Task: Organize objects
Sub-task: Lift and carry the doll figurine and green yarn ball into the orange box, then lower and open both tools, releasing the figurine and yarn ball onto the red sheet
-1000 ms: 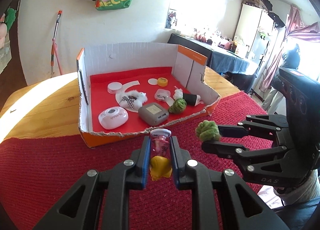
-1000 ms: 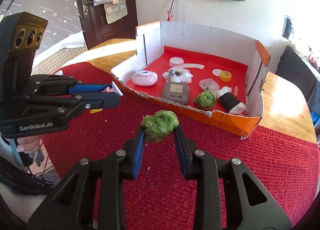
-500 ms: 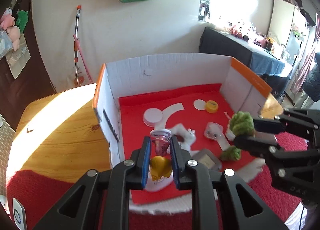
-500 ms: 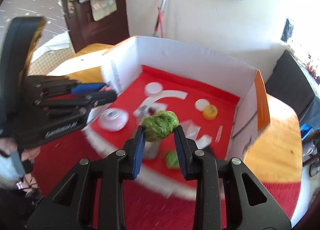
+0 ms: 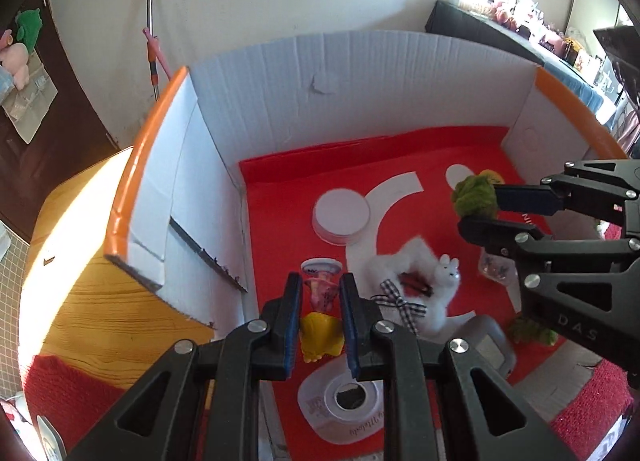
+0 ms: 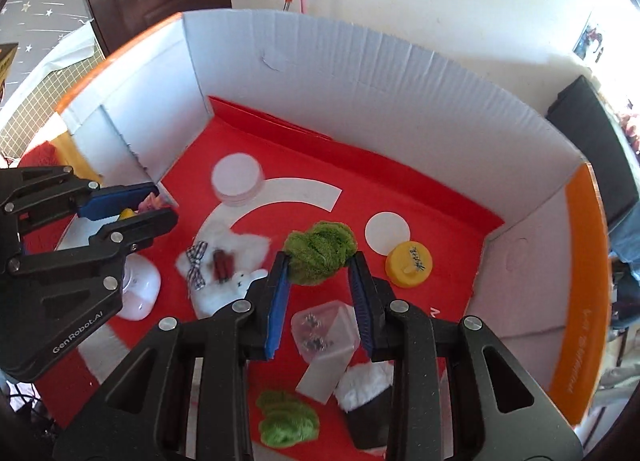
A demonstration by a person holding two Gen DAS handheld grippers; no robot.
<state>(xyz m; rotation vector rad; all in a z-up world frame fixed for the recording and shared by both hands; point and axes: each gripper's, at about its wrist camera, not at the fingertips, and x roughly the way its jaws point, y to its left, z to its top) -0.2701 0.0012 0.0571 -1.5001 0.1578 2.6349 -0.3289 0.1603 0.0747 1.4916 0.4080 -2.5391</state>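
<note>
My left gripper [image 5: 320, 281] is shut on a small toy [image 5: 320, 295] with a white cap, a pink middle and a yellow base. It hangs over the near left part of the cardboard box [image 5: 360, 81], above the red floor. My right gripper [image 6: 320, 261] is shut on a fuzzy green ball [image 6: 318, 249] over the middle of the box [image 6: 360, 73]. Seen from the left wrist, the right gripper [image 5: 470, 211] and its green ball [image 5: 474, 197] are on the right. Seen from the right wrist, the left gripper [image 6: 160, 203] is at the left edge.
Inside the box lie a white round lid [image 5: 341, 213], a white fluffy toy with a checked bow [image 5: 420, 285], a grey device [image 5: 490, 345], a white round case [image 5: 344, 401], a yellow cap [image 6: 409, 263], a clear small box [image 6: 324, 331] and another green ball [image 6: 286, 423]. The box stands on a wooden table [image 5: 80, 301].
Both grippers have travelled from above the red mat forward over the box and tipped downward. Each keeps its object.
</note>
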